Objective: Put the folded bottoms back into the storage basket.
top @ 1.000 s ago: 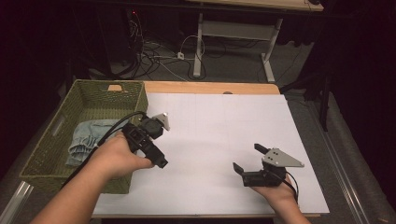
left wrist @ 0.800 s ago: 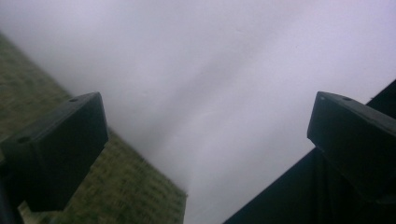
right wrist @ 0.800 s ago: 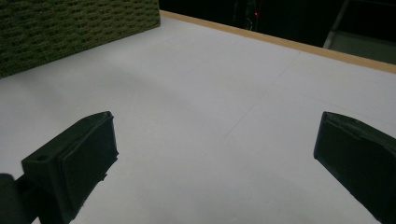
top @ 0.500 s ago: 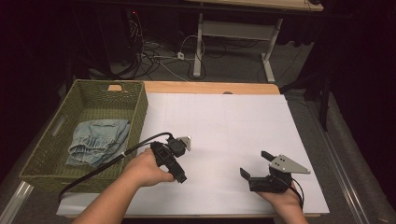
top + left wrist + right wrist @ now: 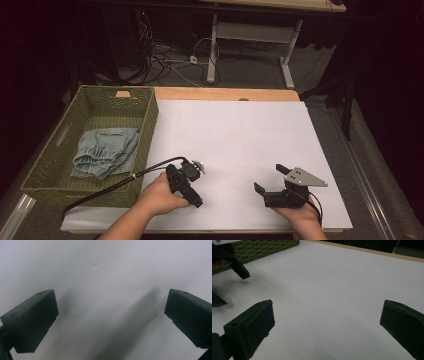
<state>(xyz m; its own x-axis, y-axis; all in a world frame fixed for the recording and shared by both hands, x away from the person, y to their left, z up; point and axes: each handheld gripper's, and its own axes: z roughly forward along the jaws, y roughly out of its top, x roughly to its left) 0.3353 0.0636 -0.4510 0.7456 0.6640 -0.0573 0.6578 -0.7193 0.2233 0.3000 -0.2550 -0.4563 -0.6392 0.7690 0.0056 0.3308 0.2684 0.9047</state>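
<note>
We see the cloth [image 5: 105,151], a crumpled blue piece, lying inside the green basket [image 5: 148,120] at the table's left. Our left gripper [image 5: 192,187] sits on the white sheet [image 5: 240,140] just right of the basket, apart from the cloth; its jaws are spread wide over bare sheet. Our right gripper [image 5: 270,179] rests well to the right, near the front edge, jaws likewise spread, gripping nothing.

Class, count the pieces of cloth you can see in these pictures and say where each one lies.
1. A light blue cloth lies crumpled inside the green woven basket at the table's left; anything beneath it would be hidden.
</note>
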